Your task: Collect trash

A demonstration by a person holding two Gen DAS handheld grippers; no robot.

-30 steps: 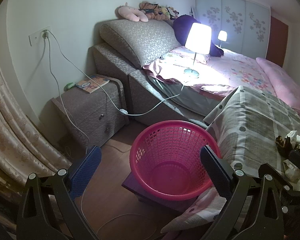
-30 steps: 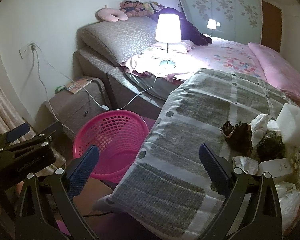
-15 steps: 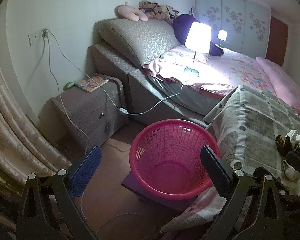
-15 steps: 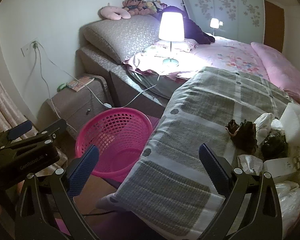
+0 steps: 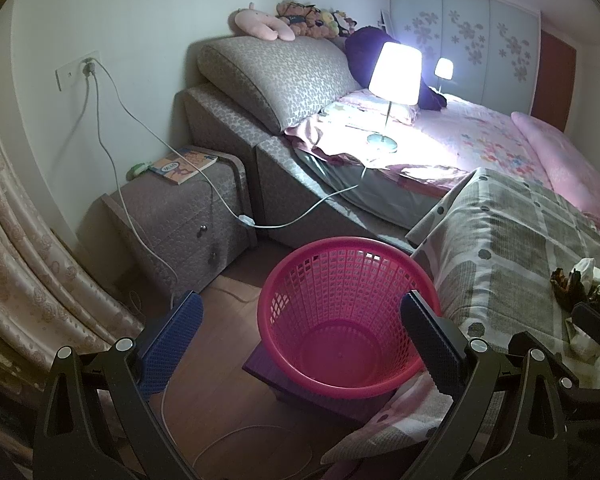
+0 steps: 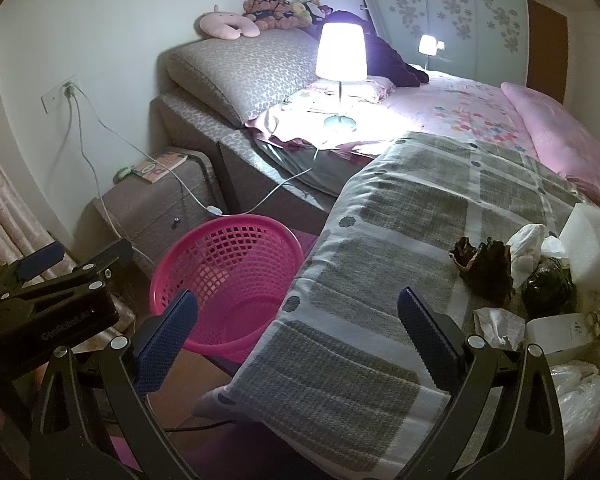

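You have barely begun — the pink basket (image 5: 340,312) on the floor beside the bed (image 6: 400,216) looks empty. Your left claw (image 5: 300,328) and right claw (image 6: 298,320) both gape wide, holding nothing. The trash (image 6: 512,264) — dark wrappers, tissues, a white box — lies heaped on the blanket, all yet to move.

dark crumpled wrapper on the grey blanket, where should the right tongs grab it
Pinch the dark crumpled wrapper across its raised middle, coming from above on its open left side. White tissue and a dark bag crowd its right. The right tongs are open.
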